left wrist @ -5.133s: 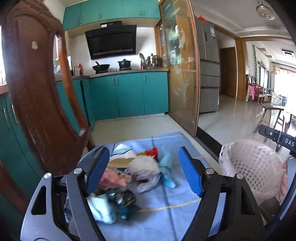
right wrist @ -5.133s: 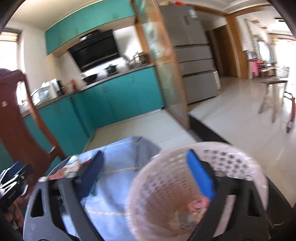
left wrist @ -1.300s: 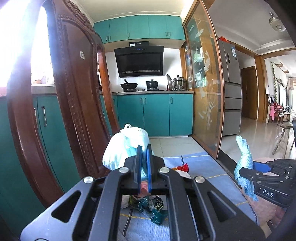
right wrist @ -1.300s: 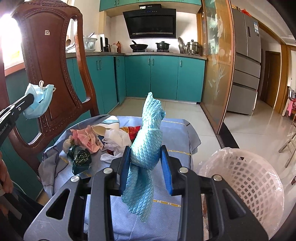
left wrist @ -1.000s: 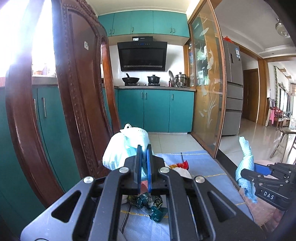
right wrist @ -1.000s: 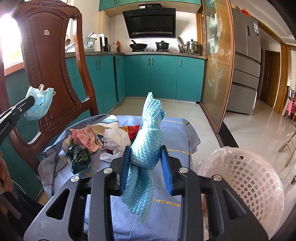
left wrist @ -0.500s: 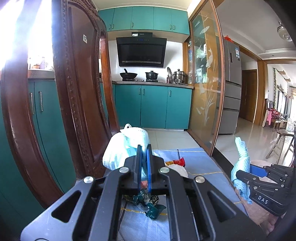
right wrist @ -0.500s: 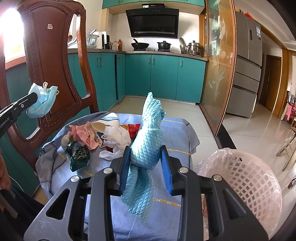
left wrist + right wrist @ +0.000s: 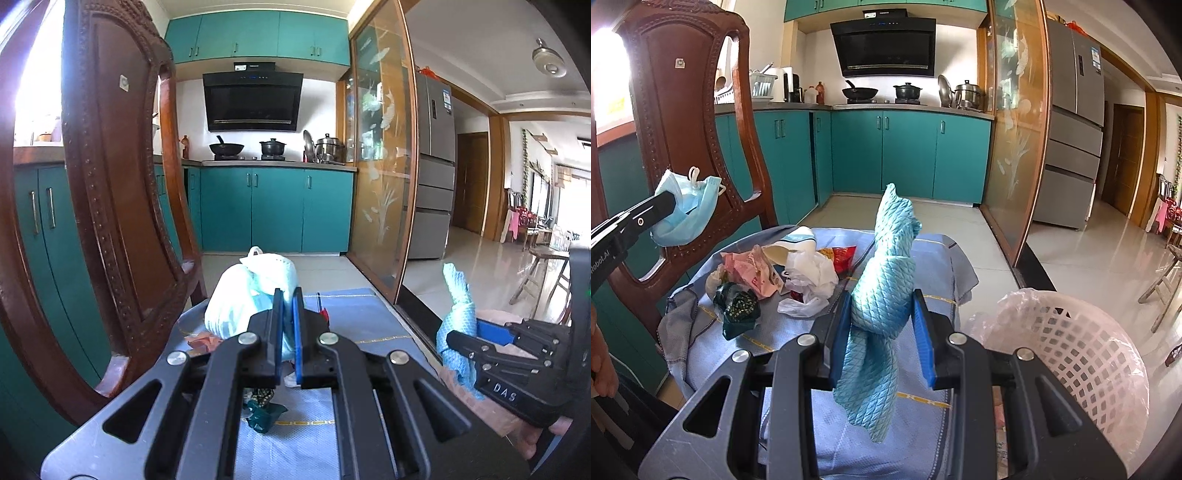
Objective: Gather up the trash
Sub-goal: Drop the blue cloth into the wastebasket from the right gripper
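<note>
My left gripper [image 9: 288, 302] is shut on a light blue face mask [image 9: 251, 295], held up above the table; the mask also shows in the right wrist view [image 9: 687, 210]. My right gripper [image 9: 882, 306] is shut on a turquoise quilted cloth [image 9: 886, 295], held above the blue tablecloth [image 9: 923, 258]; the cloth also shows in the left wrist view [image 9: 456, 321]. A pile of trash lies on the cloth: pink wrapper [image 9: 750, 273], white plastic bag [image 9: 809, 277], dark green wrapper [image 9: 738, 306], red packet [image 9: 842, 254]. A white lattice basket [image 9: 1082, 354] with a plastic liner stands at the right.
A carved wooden chair back [image 9: 687, 110] rises at the left of the table. Teal kitchen cabinets [image 9: 908, 155], a glass partition [image 9: 1012, 147] and a fridge [image 9: 1067, 129] are behind. Tiled floor [image 9: 1089, 251] opens to the right.
Both grippers hold the same things as before. The left gripper has drifted slightly right and forward with the mask; the right gripper and cloth have barely moved.
</note>
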{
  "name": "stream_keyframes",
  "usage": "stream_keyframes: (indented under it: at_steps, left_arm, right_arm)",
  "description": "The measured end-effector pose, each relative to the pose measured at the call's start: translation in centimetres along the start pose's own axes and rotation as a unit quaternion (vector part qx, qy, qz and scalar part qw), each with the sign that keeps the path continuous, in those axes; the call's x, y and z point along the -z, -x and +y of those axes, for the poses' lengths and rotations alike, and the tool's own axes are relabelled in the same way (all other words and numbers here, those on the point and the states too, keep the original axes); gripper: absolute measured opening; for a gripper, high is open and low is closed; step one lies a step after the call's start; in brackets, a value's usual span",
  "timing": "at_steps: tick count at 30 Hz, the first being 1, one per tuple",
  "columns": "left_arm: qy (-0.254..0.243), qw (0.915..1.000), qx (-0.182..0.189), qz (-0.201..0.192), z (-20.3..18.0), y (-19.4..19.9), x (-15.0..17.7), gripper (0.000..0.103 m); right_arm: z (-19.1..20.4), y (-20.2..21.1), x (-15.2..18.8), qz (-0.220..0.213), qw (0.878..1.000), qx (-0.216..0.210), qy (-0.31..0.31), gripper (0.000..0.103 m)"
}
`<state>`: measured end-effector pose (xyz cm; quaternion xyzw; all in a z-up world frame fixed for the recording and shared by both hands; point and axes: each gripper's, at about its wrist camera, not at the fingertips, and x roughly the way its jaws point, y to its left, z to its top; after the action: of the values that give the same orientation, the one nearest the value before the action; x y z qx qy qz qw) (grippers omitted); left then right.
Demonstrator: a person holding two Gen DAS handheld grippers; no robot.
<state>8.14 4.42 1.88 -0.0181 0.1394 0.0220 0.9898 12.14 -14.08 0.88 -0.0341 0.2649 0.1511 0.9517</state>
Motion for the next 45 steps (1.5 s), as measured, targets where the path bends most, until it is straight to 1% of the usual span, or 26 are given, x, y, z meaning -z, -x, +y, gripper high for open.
stream_keyframes:
  at_steps: [5,8,12,15,18,20,21,22,23,25,26,28,29,30,32,33,34,35,36,37,39,41,42,43,44,45]
  left_arm:
    - [0.001,0.9999,0.009,0.012,-0.5,-0.6,0.1,0.006]
    - [0.011,0.9991,0.032,0.024,-1.2,-0.8,0.2,0.006]
    - [0.033,0.9941,0.091,0.049,-2.3,-1.7,0.2,0.006]
    - [0.036,0.9907,0.117,0.059,-3.4,-2.2,0.3,0.006]
    - [0.036,0.9843,0.16,0.065,-5.0,-2.2,0.4,0.006]
    - [0.036,0.9752,0.206,0.073,-6.7,-2.4,0.5,0.006]
    - [0.036,0.9721,0.219,0.077,-7.1,-2.5,0.6,0.006]
    - [0.035,0.9678,0.235,0.083,-8.0,-2.7,0.7,0.006]
    - [0.034,0.9631,0.251,0.089,-8.9,-3.0,0.9,0.006]
    - [0.035,0.9528,0.282,0.106,-10.8,-3.6,1.3,0.006]
    - [0.034,0.9478,0.296,0.114,-11.8,-4.0,1.4,0.006]
    - [0.03,0.9355,0.327,0.131,-14.2,-5.0,1.7,0.006]
    - [0.028,0.9312,0.337,0.137,-15.3,-5.4,1.7,0.006]
    - [0.022,0.9237,0.354,0.145,-16.6,-5.8,1.8,0.006]
    - [0.012,0.9137,0.377,0.151,-18.3,-6.2,1.9,0.006]
    - [0.007,0.9104,0.384,0.154,-19.1,-6.4,2.0,0.009]
    - [0.005,0.9082,0.388,0.156,-19.8,-6.7,2.1,0.025]
    - [0.007,0.9056,0.392,0.16,-20.3,-6.9,2.3,0.038]
    - [0.01,0.9054,0.392,0.161,-20.4,-6.9,2.4,0.06]
    - [0.016,0.9064,0.391,0.159,-20.4,-6.9,2.6,0.065]
    - [0.013,0.9117,0.38,0.157,-20.0,-7.1,2.4,0.065]
    - [0.009,0.9355,0.324,0.14,-18.8,-7.0,2.1,0.065]
    - [0.008,0.9446,0.3,0.132,-17.7,-6.7,2.1,0.065]
    - [0.003,0.9596,0.256,0.118,-16.7,-6.4,1.9,0.066]
    - [-0.006,0.9727,0.208,0.103,-15.8,-5.9,1.8,0.065]
    - [-0.019,0.9856,0.144,0.086,-14.5,-5.6,1.6,0.066]
  right_arm:
    - [-0.8,0.4,-0.3,-0.004,1.0,-0.004,-0.011,0.033]
    - [-2.3,1.2,-0.5,-0.013,0.999,0.002,-0.034,0.033]
    - [-6.7,2.4,-0.3,-0.02,0.995,0.055,-0.087,0.033]
    - [-10.6,3.3,0.6,-0.007,0.987,0.084,-0.14,0.033]
    - [-13.5,3.4,1.8,0.023,0.978,0.117,-0.169,0.033]
    - [-14.6,2.5,2.9,0.067,0.975,0.123,-0.172,0.035]
    - [-14.9,2.2,3.3,0.081,0.973,0.125,-0.174,0.036]
    - [-15.2,1.9,3.8,0.095,0.971,0.13,-0.179,0.04]
    - [-15.5,1.9,4.0,0.1,0.969,0.132,-0.183,0.044]
    - [-16.1,2.6,4.2,0.091,0.965,0.141,-0.2,0.064]
    - [-16.7,3.3,4.2,0.076,0.962,0.147,-0.217,0.067]
    - [-17.9,4.0,4.2,0.056,0.955,0.153,-0.248,0.07]
    - [-18.5,4.3,4.2,0.048,0.951,0.155,-0.265,0.07]
    - [-19.0,4.6,4.3,0.038,0.945,0.157,-0.285,0.07]
    - [-19.9,5.1,4.5,0.023,0.936,0.158,-0.312,0.07]
    - [-20.2,5.4,4.6,0.014,0.932,0.161,-0.325,0.07]
    - [-20.5,5.7,4.7,0.006,0.928,0.162,-0.334,0.07]
    - [-20.9,6.1,4.6,-0.002,0.925,0.162,-0.343,0.07]
    - [-21.1,6.3,4.5,-0.009,0.923,0.162,-0.349,0.07]
    - [-21.2,6.5,4.5,-0.014,0.921,0.16,-0.355,0.071]
    - [-21.5,6.6,4.5,-0.016,0.92,0.154,-0.36,0.072]
    - [-21.3,6.5,4.5,-0.016,0.921,0.147,-0.362,0.072]
    - [-21.0,6.2,4.3,-0.014,0.923,0.14,-0.359,0.072]
    - [-20.6,5.9,3.9,-0.014,0.926,0.133,-0.354,0.072]
    - [-20.1,5.5,3.5,-0.014,0.93,0.127,-0.345,0.072]
    - [-19.2,4.9,2.9,-0.014,0.937,0.119,-0.328,0.072]
